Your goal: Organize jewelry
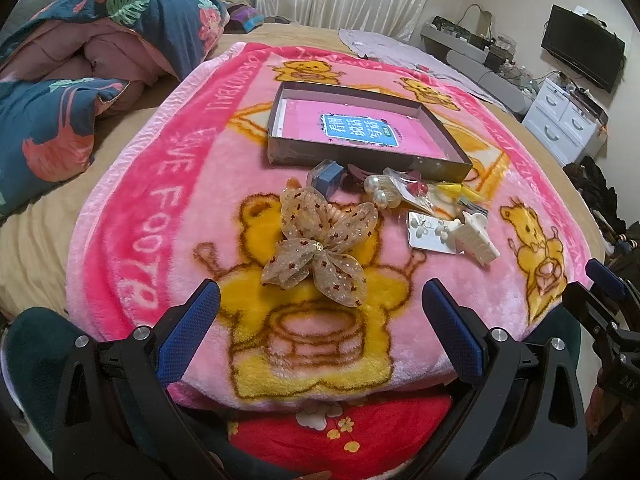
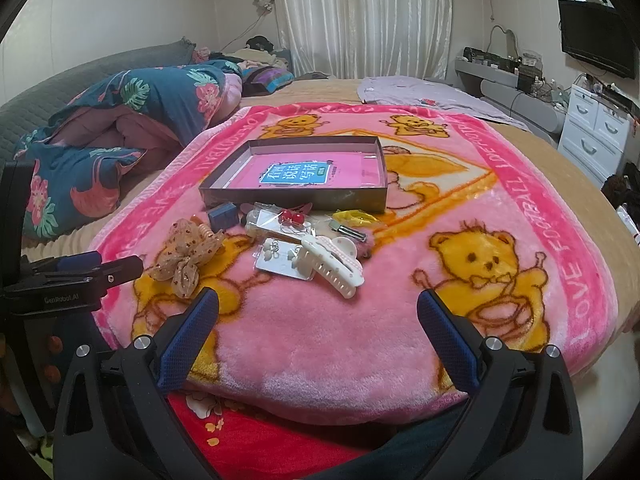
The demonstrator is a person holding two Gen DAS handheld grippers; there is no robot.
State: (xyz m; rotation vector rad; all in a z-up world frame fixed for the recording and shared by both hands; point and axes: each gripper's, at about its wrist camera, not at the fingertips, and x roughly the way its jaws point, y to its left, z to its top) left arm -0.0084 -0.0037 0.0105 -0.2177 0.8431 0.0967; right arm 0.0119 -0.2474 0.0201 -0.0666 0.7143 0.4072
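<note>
Bedroom setting: a wide bed is covered w/ a pink bear-print blanket (image 2: 360, 340), which has been spread flat as the work surface, presumably so small pieces stay put on the plush pile and show up against it. A rolled floral quilt (image 1: 80, 80) is pushed off to the left side, well apart from the work area.

At the blanket's centre a shallow dark box (image 2: 296, 196) is set open-side up, w/ a pink booklet lying flat inside it; it is judged to be the destination, since nothing else has been put in it yet. The jewelry is heaped just in front of the box's near wall: a small blue ring box (image 1: 327, 176), a pearl cluster (image 1: 380, 192), a red-bead item in a clear bag (image 2: 290, 216), an earring card (image 2: 280, 262) and a white claw clip (image 2: 334, 266) resting partly on that card. A gauzy beige bow clip (image 1: 320, 256) lies nearest the left side (approx. straight ahead of that gripper).

Left tongs (image 1: 320, 300) are held spread wide and empty, aimed at the bow. Right tongs (image 2: 318, 308) are likewise spread and empty, lined up short of the claw clip. Nothing is touched yet; sorting is judged not begun.
</note>
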